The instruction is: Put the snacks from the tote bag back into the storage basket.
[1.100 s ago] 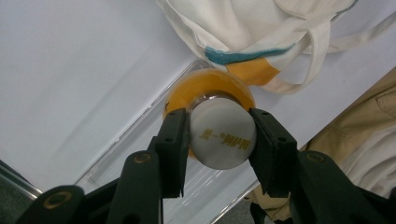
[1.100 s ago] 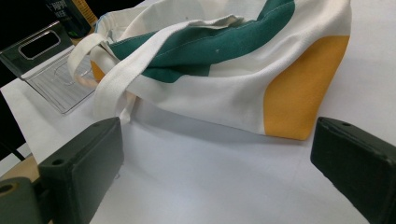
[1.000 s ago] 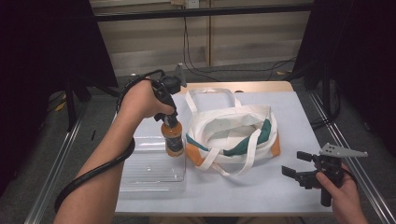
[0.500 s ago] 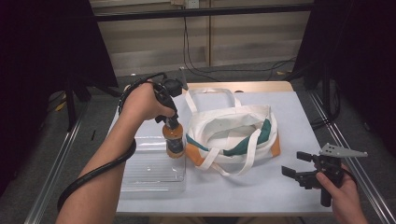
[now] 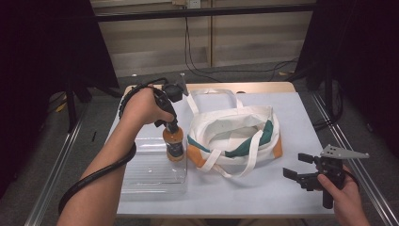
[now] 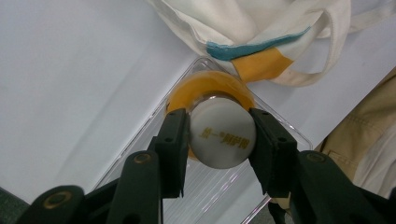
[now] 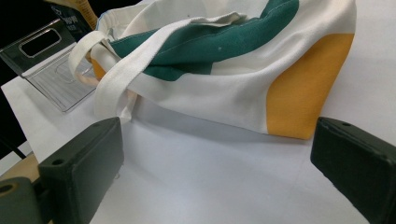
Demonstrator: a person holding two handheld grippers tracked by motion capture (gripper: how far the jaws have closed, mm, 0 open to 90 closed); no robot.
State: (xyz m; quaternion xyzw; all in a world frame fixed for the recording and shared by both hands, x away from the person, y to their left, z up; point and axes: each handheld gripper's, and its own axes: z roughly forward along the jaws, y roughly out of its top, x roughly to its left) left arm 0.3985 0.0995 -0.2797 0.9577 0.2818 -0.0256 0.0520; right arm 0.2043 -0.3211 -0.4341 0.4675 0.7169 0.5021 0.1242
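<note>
— While the left gripper (image 6: 217,135) comes down from above, what sits between its fingers (image 6: 173,140)?

— A bottle (image 5: 174,143) of orange drink. The two black fingers pinch its white cap (image 6: 221,132) from either side, so the cap lies squarely between them and the orange body hangs below.

— Which way does the bottle point?

— Its long axis runs straight up and down, cap uppermost, base toward the clear plastic tray (image 5: 150,176). From the high view I cannot tell whether the base touches the tray or hangs just above it.

— And what lies around it?

— A cloth bag (image 5: 235,136), white with green and orange patches, lies on the table (image 5: 263,197) just beside the bottle, its mouth open upward.

— The right gripper (image 5: 295,168)?

— Its fingers (image 7: 81,168) are spread wide with nothing between them; the bag's orange corner lies ahead of them, apart from both.
</note>
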